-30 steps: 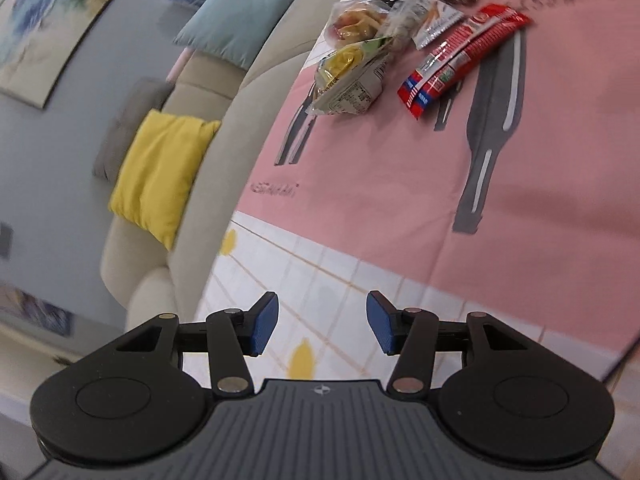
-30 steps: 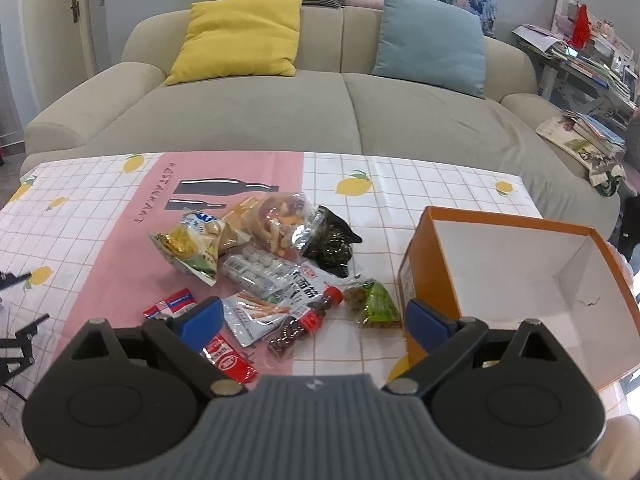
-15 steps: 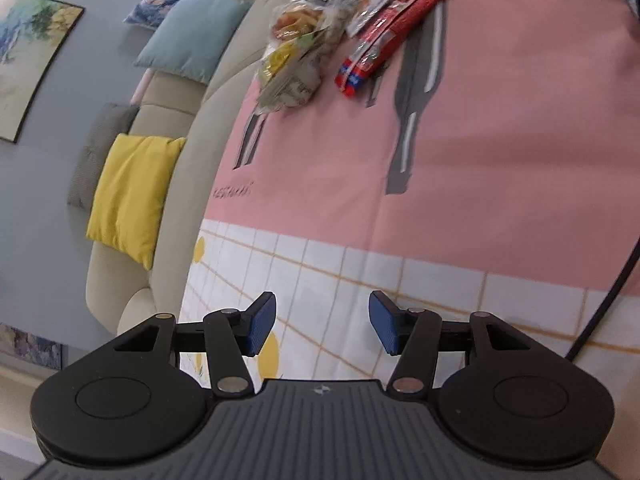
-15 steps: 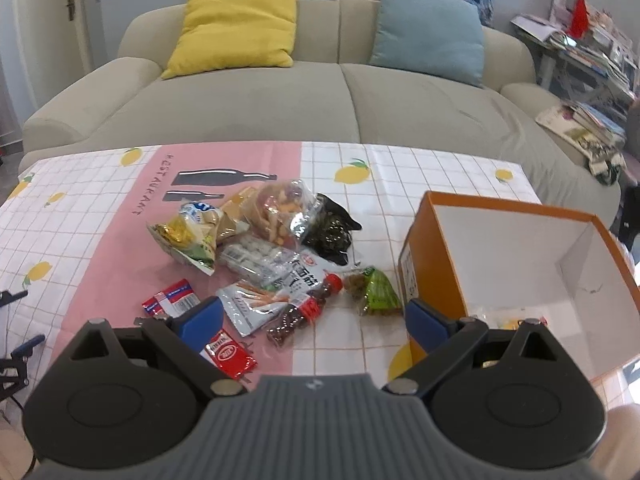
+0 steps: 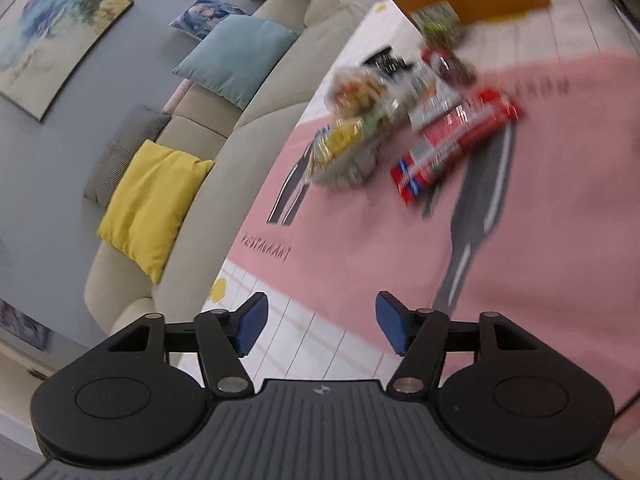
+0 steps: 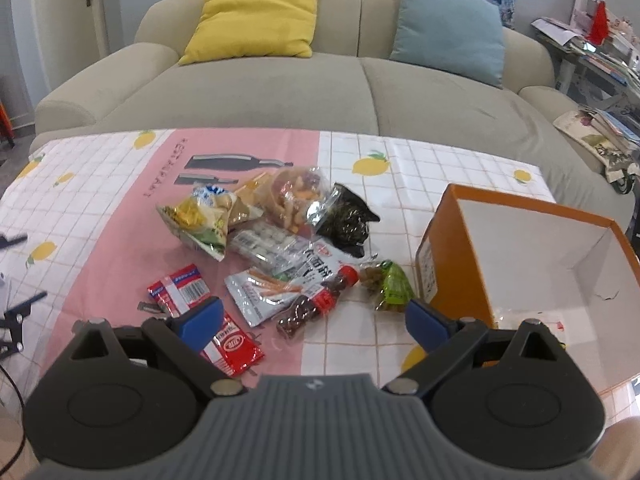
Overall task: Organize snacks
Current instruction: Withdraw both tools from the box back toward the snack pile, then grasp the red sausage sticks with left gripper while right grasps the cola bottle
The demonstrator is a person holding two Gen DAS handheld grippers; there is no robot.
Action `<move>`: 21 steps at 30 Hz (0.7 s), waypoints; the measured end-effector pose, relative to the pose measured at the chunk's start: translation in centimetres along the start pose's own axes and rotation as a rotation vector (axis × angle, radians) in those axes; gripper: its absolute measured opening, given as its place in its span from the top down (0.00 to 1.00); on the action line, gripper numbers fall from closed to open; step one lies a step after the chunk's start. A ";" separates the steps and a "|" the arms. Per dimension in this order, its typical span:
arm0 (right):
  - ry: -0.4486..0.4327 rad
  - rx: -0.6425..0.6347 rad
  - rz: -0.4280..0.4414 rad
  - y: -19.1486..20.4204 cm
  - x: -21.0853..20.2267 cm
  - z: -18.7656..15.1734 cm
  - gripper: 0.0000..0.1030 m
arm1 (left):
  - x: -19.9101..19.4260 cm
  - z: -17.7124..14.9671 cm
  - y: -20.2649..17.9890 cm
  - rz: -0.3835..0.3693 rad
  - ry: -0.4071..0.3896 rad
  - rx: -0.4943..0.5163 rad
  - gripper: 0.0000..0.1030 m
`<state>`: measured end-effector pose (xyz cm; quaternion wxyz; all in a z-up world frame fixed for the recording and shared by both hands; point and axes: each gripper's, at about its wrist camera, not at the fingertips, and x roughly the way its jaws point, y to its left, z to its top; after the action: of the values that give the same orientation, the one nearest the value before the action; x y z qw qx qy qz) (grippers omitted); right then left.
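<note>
A pile of snack packets lies mid-table in the right wrist view: a yellow chip bag (image 6: 200, 220), a clear bag of orange crackers (image 6: 292, 196), a black packet (image 6: 346, 220), a red packet (image 6: 180, 288), a red-capped tube of dark candy (image 6: 316, 304) and a green packet (image 6: 390, 286). An open orange box (image 6: 448, 264) stands to their right. My right gripper (image 6: 314, 320) is open and empty above the table's near edge. My left gripper (image 5: 320, 322) is open and empty, well short of the blurred red packet (image 5: 456, 144) and chip bag (image 5: 344, 152).
The table has a pink and white checked cloth (image 6: 100, 216). A beige sofa (image 6: 280, 92) with a yellow cushion (image 6: 252, 20) and a teal cushion (image 6: 448, 28) runs behind the table. A cluttered side table (image 6: 600, 48) stands at the far right.
My left gripper has swung so the snack pile and the orange box come into its view, and its jaws have opened wider. My right gripper has moved slightly closer to the snacks.
</note>
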<state>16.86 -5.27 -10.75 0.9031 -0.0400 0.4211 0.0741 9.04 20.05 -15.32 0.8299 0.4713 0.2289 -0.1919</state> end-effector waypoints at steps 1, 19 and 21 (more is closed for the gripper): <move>0.005 -0.003 0.008 0.0 0.3 -0.2 0.08 | -0.1 0.5 0.2 -0.016 -0.003 -0.026 0.21; 0.107 0.003 0.128 -0.4 6.4 -1.7 0.34 | 3.8 8.8 1.6 -0.513 0.109 -0.458 0.12; 0.121 0.022 0.127 -0.7 7.2 -1.7 0.39 | 5.2 9.3 1.8 -0.556 0.161 -0.578 0.14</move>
<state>20.30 -5.48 -17.35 0.8698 -0.0079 0.4775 0.1241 16.11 12.33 -12.74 0.8239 0.1523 0.4564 -0.2994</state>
